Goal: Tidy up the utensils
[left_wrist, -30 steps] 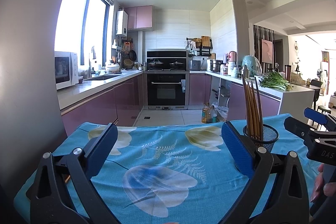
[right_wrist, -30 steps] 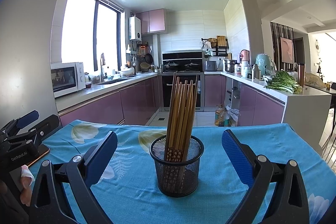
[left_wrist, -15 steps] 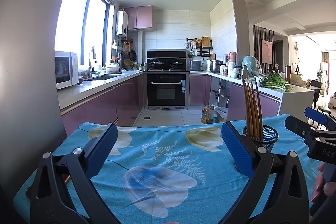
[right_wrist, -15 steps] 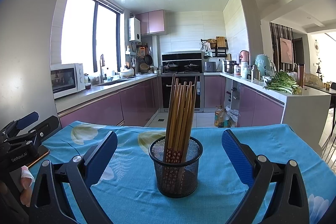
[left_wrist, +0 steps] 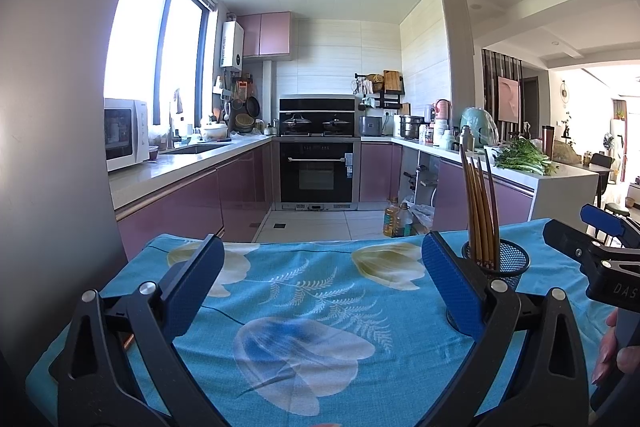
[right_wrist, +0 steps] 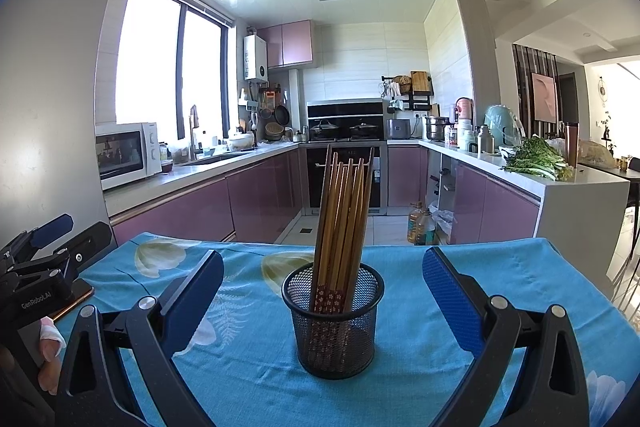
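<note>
Standing upright in a black mesh cup (right_wrist: 335, 323), wooden chopsticks (right_wrist: 343, 223) sit centred ahead of the right hand-held gripper (right_wrist: 323, 303), released and empty; left hand-held gripper (left_wrist: 320, 291) likewise released over the table (left_wrist: 304, 291).

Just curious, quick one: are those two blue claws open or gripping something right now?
Left gripper: open, holding nothing.
Right gripper: open, empty; the chopstick holder stands ahead between its fingers.

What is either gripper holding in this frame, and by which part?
Nothing. The left gripper and right gripper both have their jaws wide open. The chopsticks stand in the mesh holder, untouched between the right jaws.
</note>
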{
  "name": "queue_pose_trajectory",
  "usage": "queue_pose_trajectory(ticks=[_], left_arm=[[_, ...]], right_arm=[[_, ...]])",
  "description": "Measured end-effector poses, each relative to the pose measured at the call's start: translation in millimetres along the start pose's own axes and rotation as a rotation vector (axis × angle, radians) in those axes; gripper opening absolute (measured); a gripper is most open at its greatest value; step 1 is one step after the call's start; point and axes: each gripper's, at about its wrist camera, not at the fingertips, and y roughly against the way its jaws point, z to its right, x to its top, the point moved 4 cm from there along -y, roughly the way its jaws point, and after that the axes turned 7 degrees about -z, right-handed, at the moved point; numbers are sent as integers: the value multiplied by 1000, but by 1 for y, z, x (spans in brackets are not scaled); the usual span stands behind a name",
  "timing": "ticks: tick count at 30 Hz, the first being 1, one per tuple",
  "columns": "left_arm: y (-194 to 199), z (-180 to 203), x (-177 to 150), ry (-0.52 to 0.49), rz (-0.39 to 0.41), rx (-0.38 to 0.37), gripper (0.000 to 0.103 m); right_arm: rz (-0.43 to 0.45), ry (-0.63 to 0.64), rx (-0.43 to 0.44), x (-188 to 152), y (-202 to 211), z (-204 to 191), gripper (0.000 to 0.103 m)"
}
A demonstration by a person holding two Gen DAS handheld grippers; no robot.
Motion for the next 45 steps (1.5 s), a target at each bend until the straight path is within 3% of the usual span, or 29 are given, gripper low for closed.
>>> queue_pose_trajectory(ticks=[45], left_arm=[[-1,3,3,-4,3,-2,97]], right_arm=[[9,-5,-6,2,0,-2,96]])
